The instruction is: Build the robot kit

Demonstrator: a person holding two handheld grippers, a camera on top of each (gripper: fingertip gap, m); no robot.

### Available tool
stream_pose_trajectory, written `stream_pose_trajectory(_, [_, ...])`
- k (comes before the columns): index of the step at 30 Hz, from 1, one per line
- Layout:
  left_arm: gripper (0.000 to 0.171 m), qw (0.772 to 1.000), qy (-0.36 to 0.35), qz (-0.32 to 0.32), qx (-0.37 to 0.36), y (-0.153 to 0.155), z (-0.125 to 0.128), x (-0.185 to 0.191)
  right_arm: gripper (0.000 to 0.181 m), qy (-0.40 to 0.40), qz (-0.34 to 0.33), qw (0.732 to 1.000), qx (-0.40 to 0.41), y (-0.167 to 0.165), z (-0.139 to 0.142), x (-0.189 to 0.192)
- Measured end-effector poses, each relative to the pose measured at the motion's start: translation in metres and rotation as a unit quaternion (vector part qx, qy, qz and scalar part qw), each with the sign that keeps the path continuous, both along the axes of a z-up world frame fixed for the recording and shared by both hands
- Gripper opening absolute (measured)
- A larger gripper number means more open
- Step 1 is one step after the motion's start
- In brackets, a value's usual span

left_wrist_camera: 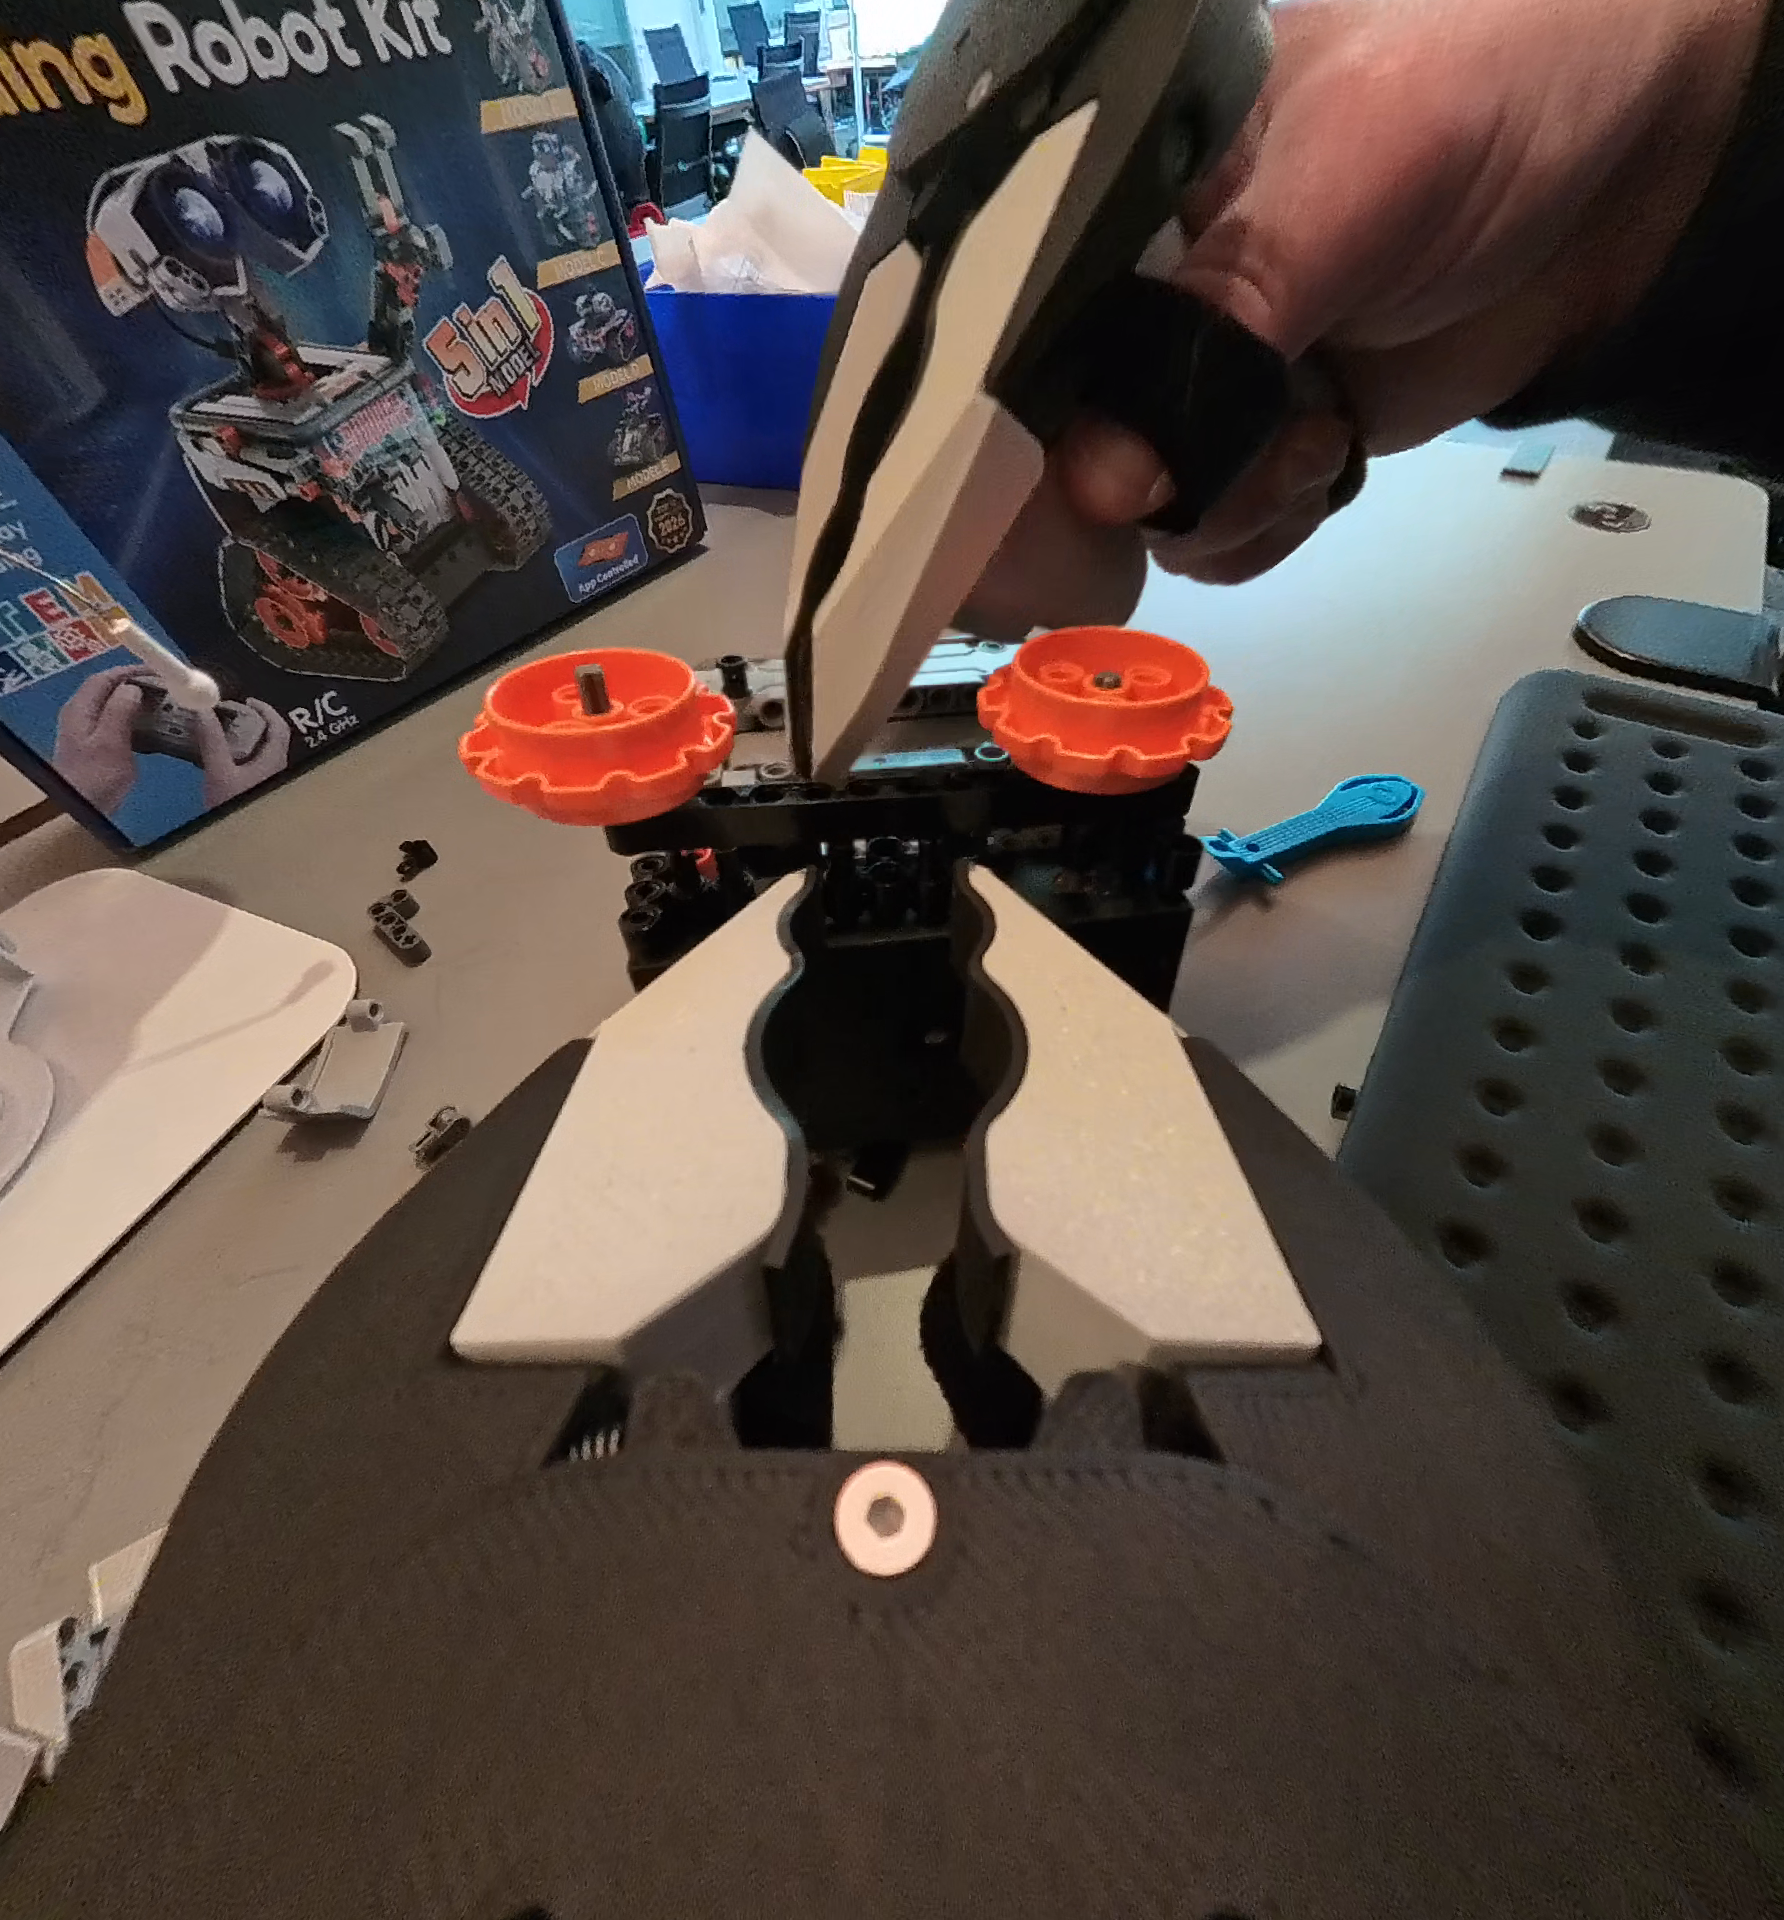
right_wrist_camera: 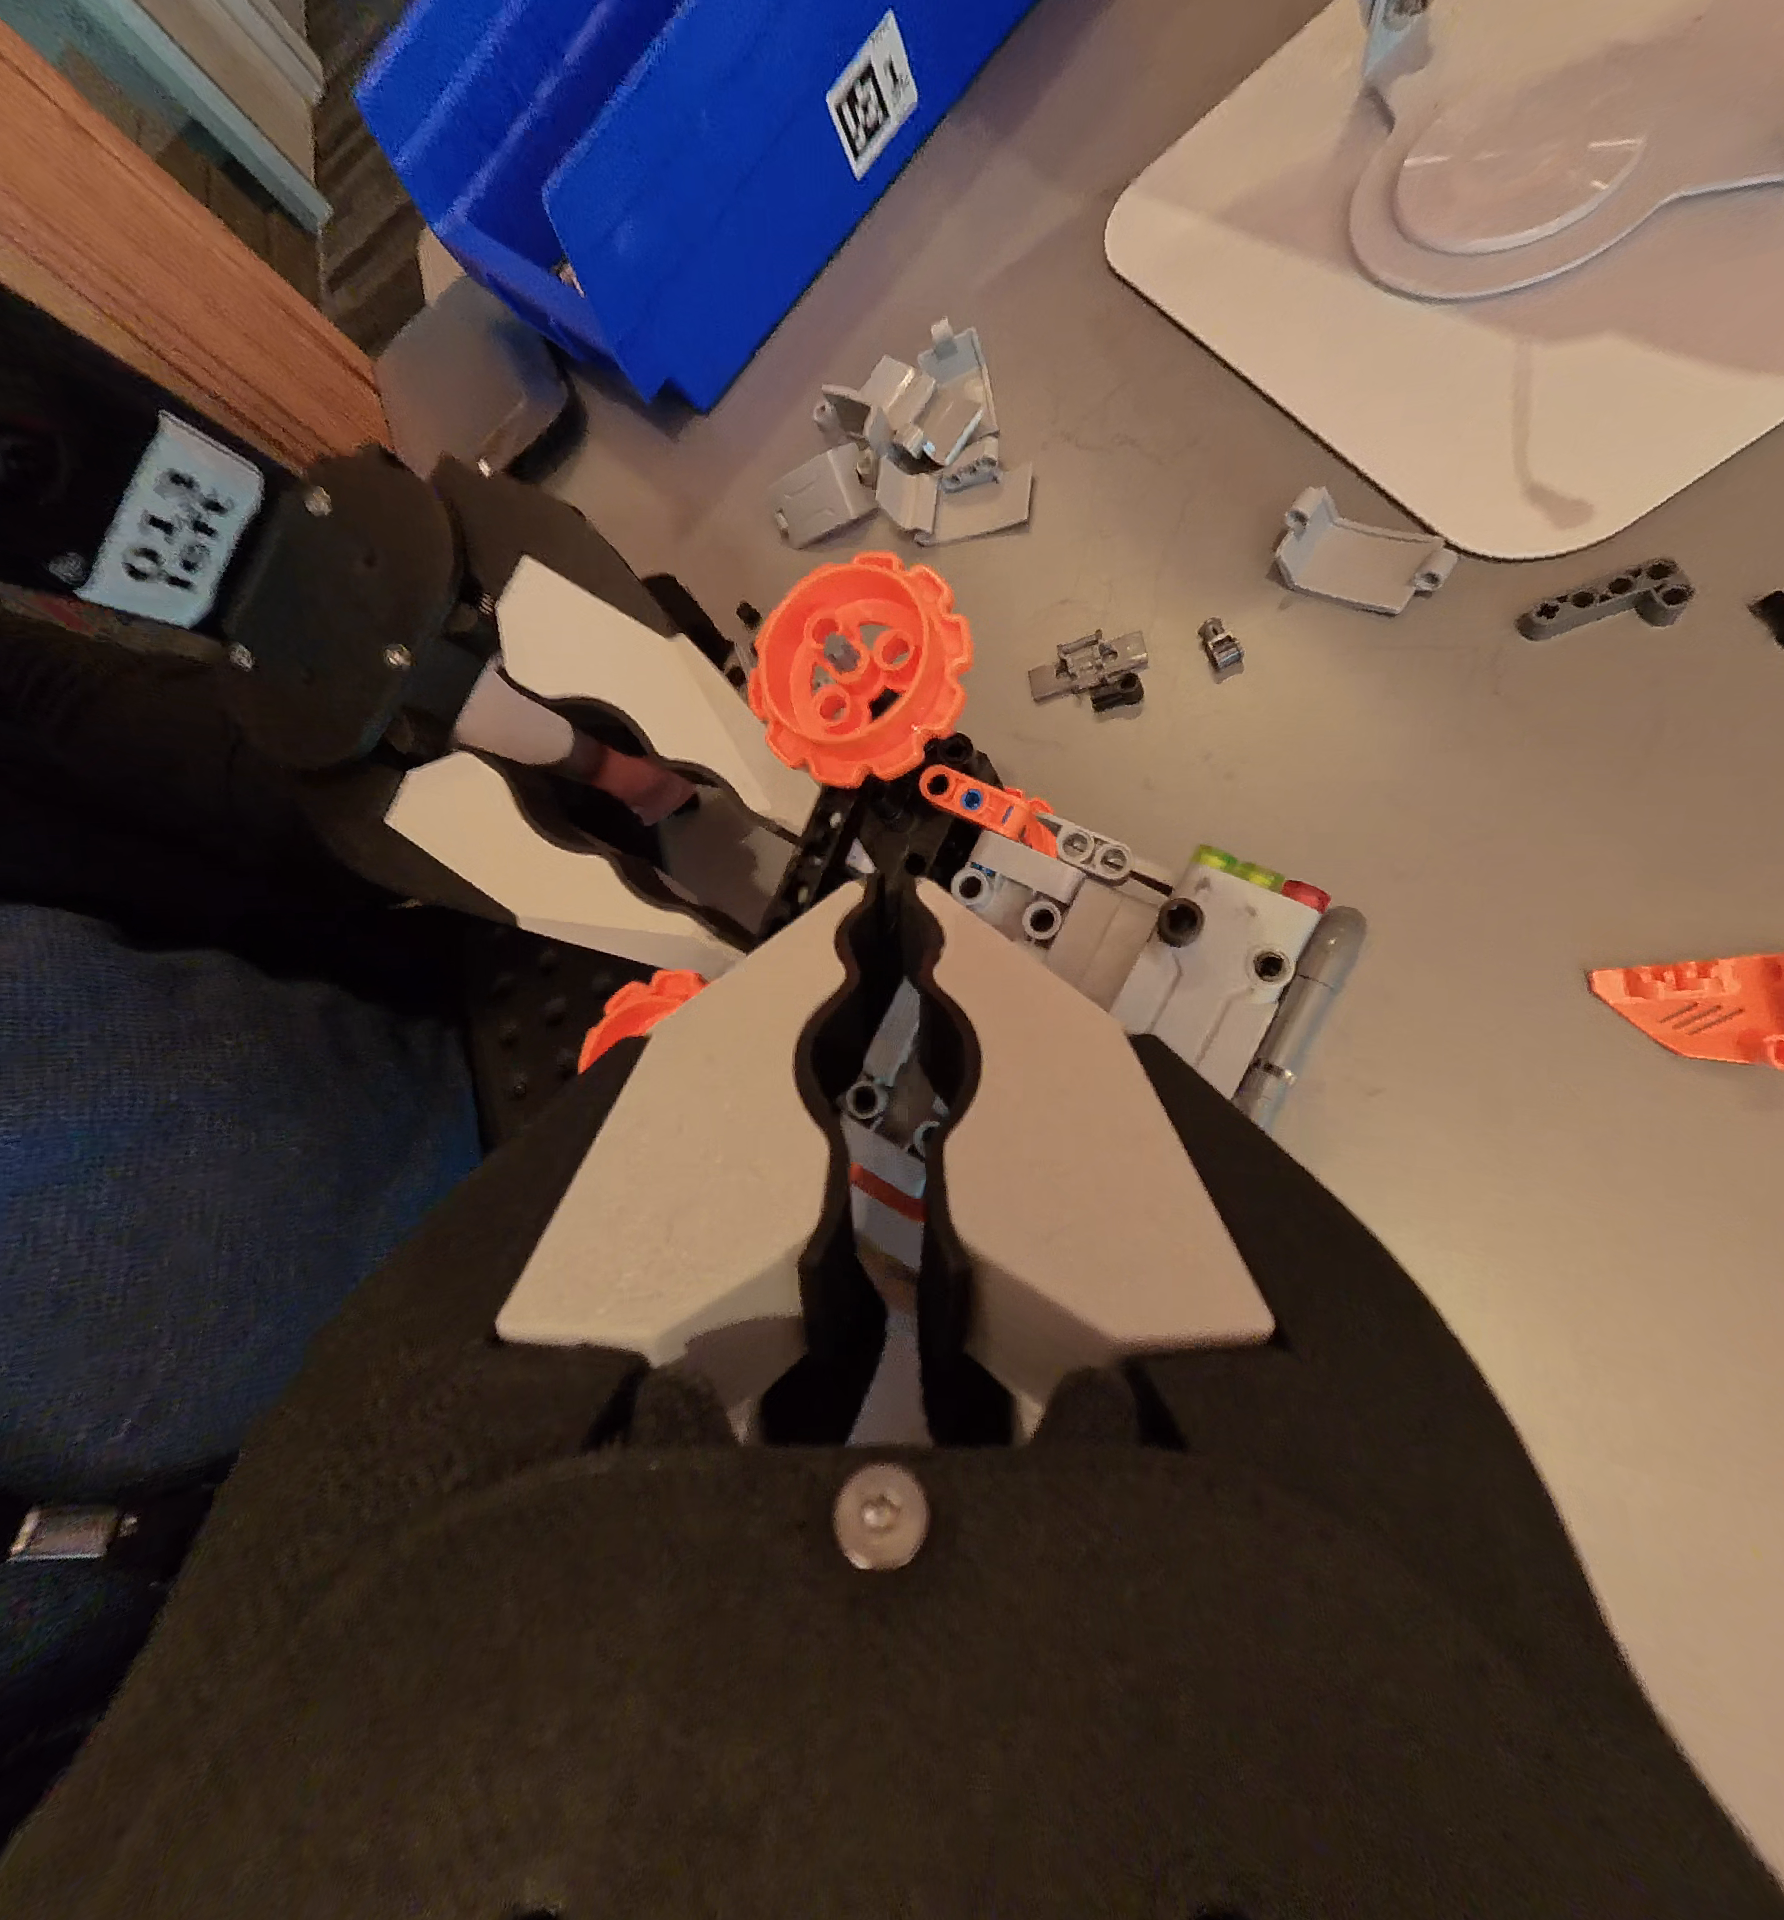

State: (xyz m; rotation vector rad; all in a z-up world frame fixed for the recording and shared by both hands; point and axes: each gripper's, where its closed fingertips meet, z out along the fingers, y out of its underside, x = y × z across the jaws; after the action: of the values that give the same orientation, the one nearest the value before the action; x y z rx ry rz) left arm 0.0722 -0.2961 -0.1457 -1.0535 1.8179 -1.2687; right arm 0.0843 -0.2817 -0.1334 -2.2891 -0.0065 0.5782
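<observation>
A brick model [left_wrist_camera: 898, 831] stands on the grey table: a black frame with two orange toothed wheels [left_wrist_camera: 597, 727] [left_wrist_camera: 1106, 707] on top. My left gripper [left_wrist_camera: 888, 894] is shut on the model's black body from the near side. My right gripper [left_wrist_camera: 813, 764], held by a hand, comes down from above with its tips together on the black holed beam between the wheels. In the right wrist view my right gripper [right_wrist_camera: 893, 883] pinches that black beam just below one orange wheel [right_wrist_camera: 860, 665]. A grey-white module [right_wrist_camera: 1179, 956] of the model lies to the right. The left gripper's fingers [right_wrist_camera: 576, 644] reach in from the left.
A printed kit box [left_wrist_camera: 296, 364] leans at the back left, with a blue bin [left_wrist_camera: 742, 384] behind the model. A white stand base [left_wrist_camera: 140, 1039] is at left. Loose grey panels [right_wrist_camera: 909, 457], an orange panel [right_wrist_camera: 1719, 1008] and a blue tool [left_wrist_camera: 1314, 821] lie around. A perforated chair back [left_wrist_camera: 1615, 1039] is at right. The grippers are tip to tip, or close to it. My right gripper's tips are some 5 cm from the grey-white module [right_wrist_camera: 1179, 956]. My left wrist view [left_wrist_camera: 758, 682] looks at it from another angle.
</observation>
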Motion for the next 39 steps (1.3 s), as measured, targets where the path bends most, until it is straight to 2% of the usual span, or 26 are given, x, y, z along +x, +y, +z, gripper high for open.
stream_pose_trajectory(8, [0.023, 1.000, -0.006, 0.021, 0.007, 0.000, 0.000, 0.004, 0.007, 0.029, -0.001, 1.000, 0.008, -0.004, 0.011, -0.011])
stream_pose_trajectory(23, [0.023, 0.999, -0.018, 0.038, 0.014, 0.004, 0.002, 0.005, 0.006, -0.045, -0.006, 0.999, -0.007, -0.002, 0.006, -0.016])
stream_pose_trajectory(32, [0.022, 1.000, -0.010, 0.021, 0.002, 0.003, 0.001, 0.005, 0.006, -0.060, -0.002, 0.998, -0.013, -0.003, 0.004, -0.017])
stream_pose_trajectory(39, [0.021, 1.000, -0.011, 0.006, 0.025, 0.003, 0.001, 0.006, 0.006, -0.065, 0.006, 0.998, -0.022, -0.003, 0.003, -0.017])
